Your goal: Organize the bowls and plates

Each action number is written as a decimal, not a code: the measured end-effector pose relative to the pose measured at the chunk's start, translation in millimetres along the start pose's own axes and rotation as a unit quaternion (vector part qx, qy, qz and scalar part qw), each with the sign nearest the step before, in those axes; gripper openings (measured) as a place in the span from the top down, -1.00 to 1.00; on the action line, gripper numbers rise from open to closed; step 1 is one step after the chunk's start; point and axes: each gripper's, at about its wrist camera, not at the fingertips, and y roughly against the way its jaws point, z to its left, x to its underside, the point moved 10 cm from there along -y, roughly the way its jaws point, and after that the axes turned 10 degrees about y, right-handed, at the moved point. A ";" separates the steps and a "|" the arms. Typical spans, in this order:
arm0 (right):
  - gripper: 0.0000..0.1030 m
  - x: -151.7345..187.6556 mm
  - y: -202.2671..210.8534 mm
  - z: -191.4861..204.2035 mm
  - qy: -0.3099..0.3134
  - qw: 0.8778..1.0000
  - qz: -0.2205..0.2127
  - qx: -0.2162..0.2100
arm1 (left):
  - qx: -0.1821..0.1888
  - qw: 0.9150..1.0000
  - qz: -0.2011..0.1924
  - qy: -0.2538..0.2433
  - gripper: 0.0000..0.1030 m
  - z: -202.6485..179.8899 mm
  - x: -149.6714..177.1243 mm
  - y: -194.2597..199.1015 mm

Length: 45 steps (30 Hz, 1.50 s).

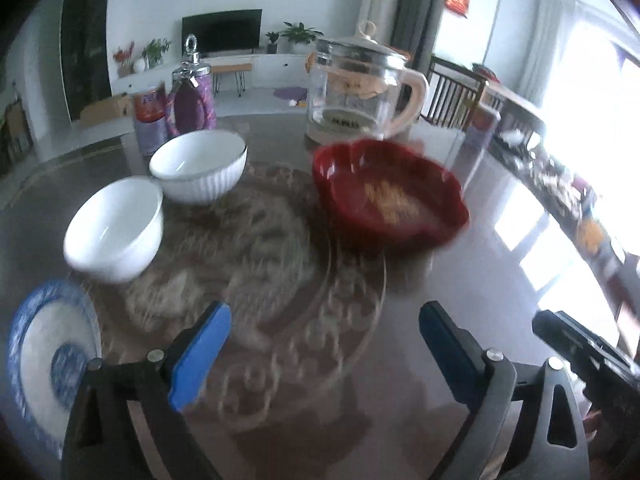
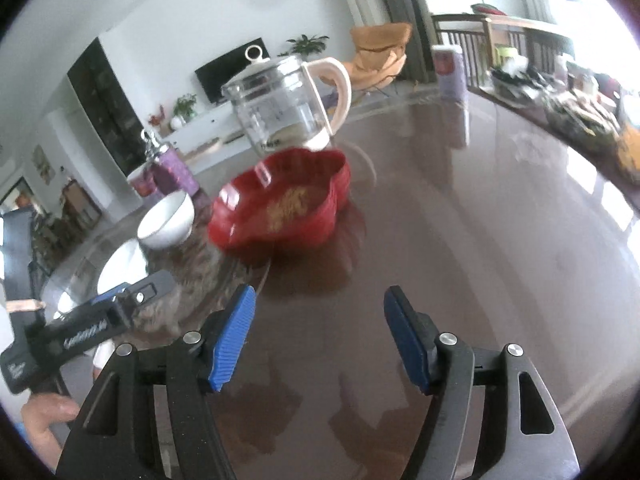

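Two white bowls stand on the table's glass turntable: a ribbed one behind a smooth one. A blue-patterned plate lies at the near left. A red scalloped dish with gold print sits right of centre; it also shows in the right wrist view, with one white bowl to its left. My left gripper is open and empty above the turntable, short of the bowls. My right gripper is open and empty, short of the red dish.
A glass kettle with a cream handle stands behind the red dish. A purple jar and a small container stand behind the bowls. A can stands at the far table edge. A cluttered side table is to the right.
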 end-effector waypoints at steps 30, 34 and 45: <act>-0.37 76.2 16.5 29.1 0.071 0.997 -0.005 0.022 | -0.049 0.997 0.059 0.026 -0.84 41.8 94.5 9.8; -0.37 76.5 16.7 31.1 0.074 0.997 -0.006 0.019 | -0.048 0.997 0.061 0.029 -0.84 42.6 95.7 9.7; -0.37 75.1 20.3 36.3 0.090 0.996 -0.013 0.019 | -0.045 0.997 0.064 0.028 -0.84 39.5 96.6 14.4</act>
